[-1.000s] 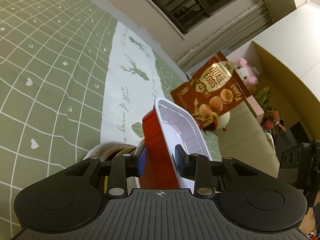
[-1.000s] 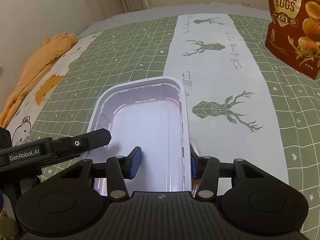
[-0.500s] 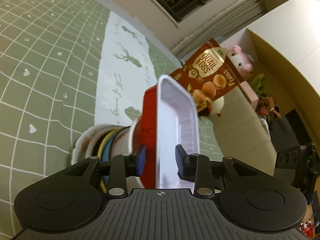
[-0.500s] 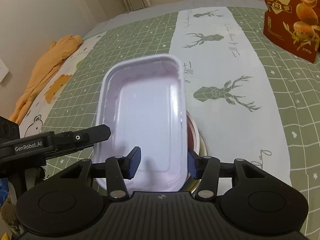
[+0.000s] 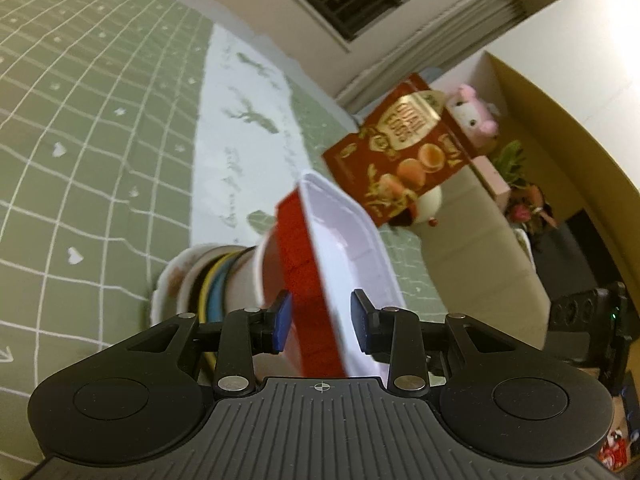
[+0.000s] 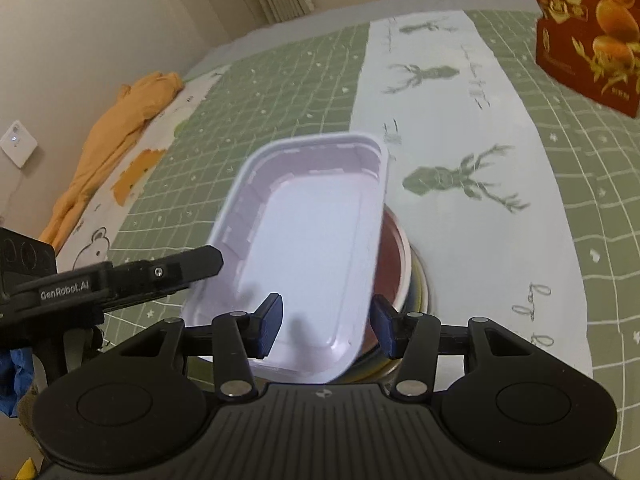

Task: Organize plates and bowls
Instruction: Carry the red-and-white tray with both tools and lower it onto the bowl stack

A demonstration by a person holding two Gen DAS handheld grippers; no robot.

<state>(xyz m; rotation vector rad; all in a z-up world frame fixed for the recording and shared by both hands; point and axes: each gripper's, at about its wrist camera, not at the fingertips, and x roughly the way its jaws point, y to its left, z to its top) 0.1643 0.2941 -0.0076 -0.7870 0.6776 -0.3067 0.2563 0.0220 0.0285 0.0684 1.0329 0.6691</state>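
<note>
A rectangular tray [image 5: 340, 240], red outside and white inside [image 6: 312, 240], hangs tilted over a stack of bowls and plates [image 5: 208, 280]. The stack's top bowl [image 6: 394, 264] is reddish inside and shows under the tray's right edge. My left gripper [image 5: 320, 320] is shut on the tray's side wall, one pad on the red outside and one inside. From the other wrist it [image 6: 132, 276] reaches the tray's left rim. My right gripper [image 6: 326, 322] straddles the tray's near right corner, shut on it, its right pad against the rim.
A red quail-egg box [image 6: 592, 28] stands at the far right on the green checked cloth [image 6: 280, 80], which carries a white deer runner [image 6: 460, 92]. An orange cloth [image 6: 116, 140] lies at the left edge. A pink plush toy [image 5: 476, 114] sits behind the box.
The tray has risen with both grippers and tilted. The stack of bowls, mostly hidden a second ago, now shows under it. Both grips look the same.
</note>
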